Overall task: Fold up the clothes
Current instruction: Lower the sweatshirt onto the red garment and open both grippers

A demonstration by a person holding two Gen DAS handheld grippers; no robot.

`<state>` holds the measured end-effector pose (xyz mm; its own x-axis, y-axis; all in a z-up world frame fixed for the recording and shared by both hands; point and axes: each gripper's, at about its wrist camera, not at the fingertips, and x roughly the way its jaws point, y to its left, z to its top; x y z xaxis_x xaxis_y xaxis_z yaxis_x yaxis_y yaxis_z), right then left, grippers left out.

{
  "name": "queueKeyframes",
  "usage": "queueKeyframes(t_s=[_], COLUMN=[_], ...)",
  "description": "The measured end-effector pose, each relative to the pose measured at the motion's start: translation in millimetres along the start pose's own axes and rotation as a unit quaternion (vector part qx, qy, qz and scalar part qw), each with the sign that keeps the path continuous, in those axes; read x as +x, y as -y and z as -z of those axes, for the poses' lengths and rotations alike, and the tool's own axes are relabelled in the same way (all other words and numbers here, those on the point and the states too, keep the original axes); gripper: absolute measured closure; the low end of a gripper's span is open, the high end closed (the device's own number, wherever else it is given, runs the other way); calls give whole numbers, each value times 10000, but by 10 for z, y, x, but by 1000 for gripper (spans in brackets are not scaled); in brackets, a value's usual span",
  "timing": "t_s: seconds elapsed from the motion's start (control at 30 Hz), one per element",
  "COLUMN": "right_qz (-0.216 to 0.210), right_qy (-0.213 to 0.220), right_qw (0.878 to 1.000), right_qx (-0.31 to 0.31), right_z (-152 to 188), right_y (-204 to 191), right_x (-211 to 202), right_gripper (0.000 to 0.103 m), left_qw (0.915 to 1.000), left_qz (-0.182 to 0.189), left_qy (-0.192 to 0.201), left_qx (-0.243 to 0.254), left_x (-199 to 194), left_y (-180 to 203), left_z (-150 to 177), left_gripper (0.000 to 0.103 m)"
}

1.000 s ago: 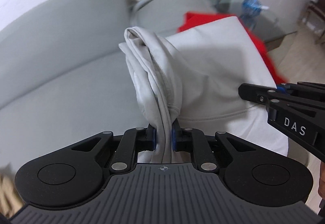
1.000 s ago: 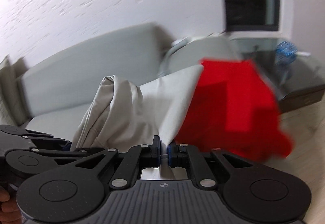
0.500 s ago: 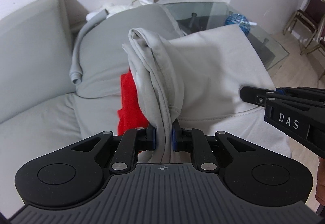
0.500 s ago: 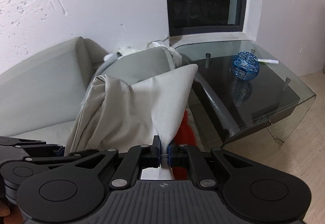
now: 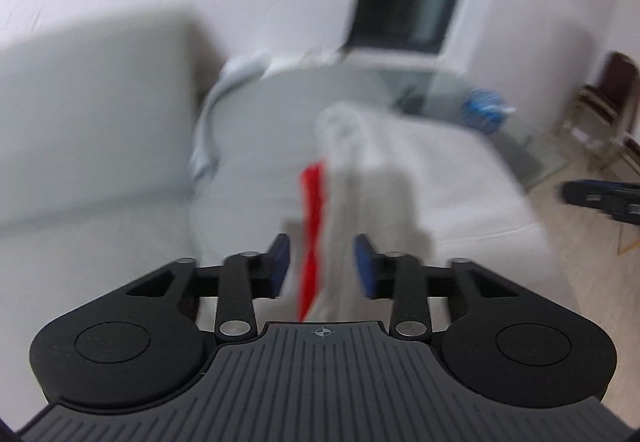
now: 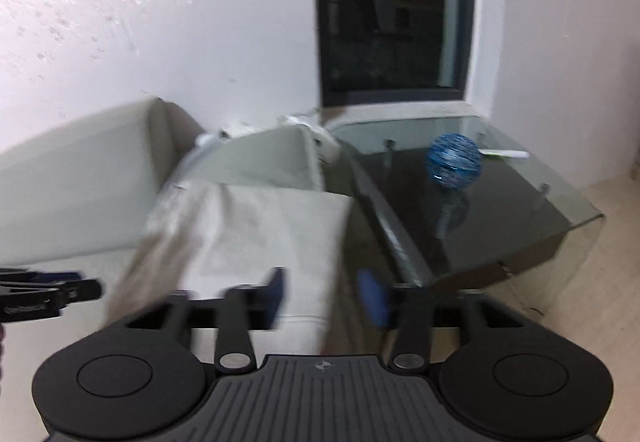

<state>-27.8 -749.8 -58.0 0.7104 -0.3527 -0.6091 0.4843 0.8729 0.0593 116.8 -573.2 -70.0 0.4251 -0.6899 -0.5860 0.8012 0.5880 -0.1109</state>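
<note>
A light grey garment (image 5: 440,177) lies draped over the sofa's end, with a strip of a red garment (image 5: 312,201) showing at its left edge. My left gripper (image 5: 322,266) is just behind it, blue pads apart. A hanging fold of grey and red cloth sits loose between the pads, and the jaws are closing. In the right wrist view the same grey garment (image 6: 272,226) lies ahead. My right gripper (image 6: 324,294) stands open over its near edge, pads off the cloth. Each gripper shows at the other view's side: the right (image 5: 600,195), the left (image 6: 48,294).
A grey sofa (image 6: 80,169) runs along the white wall on the left. To the right stands a glass side table (image 6: 560,226) with a blue wire ball (image 6: 454,160) and a white pen on it. A dark window is behind, a chair (image 5: 612,101) at far right.
Both grippers were shut on the grey garment and now stand with pads apart. The garment has gone down onto the sofa's end over the red one. Both views are blurred by motion.
</note>
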Motion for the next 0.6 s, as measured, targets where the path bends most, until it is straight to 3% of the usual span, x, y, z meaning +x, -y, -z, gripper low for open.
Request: queueKeyframes(t_s=[0.07, 0.1, 0.23, 0.37, 0.43, 0.53, 0.6], right_qz=[12, 25, 328, 470, 301, 43, -67], right_qy=[-50, -73, -526, -617, -526, -490, -658], right_qw=[9988, 9981, 9910, 9895, 9929, 9945, 9939], right_qx=[-481, -618, -1190, -1220, -1020, -926, -883], right_z=[104, 150, 347, 362, 292, 297, 356], right_y=[-202, -272, -415, -322, -272, -323, -394], right_x=[78, 83, 193, 98, -132, -286, -297], right_gripper=[94, 94, 94, 93, 88, 88, 88], left_qw=[9983, 9978, 9916, 9927, 9962, 9983, 9974], left_qz=[-125, -221, -517, -526, -492, -230, -154], left_qy=[-39, -142, -1172, -1041, -716, -525, -697], left_qx=[559, 602, -190, -294, -103, -47, 30], left_x=[78, 157, 737, 631, 372, 115, 97], left_y=[226, 248, 8, -2, 63, 163, 225], left_z=[36, 46, 95, 4, -3, 108, 200], left_gripper=[91, 92, 90, 84, 77, 77, 77])
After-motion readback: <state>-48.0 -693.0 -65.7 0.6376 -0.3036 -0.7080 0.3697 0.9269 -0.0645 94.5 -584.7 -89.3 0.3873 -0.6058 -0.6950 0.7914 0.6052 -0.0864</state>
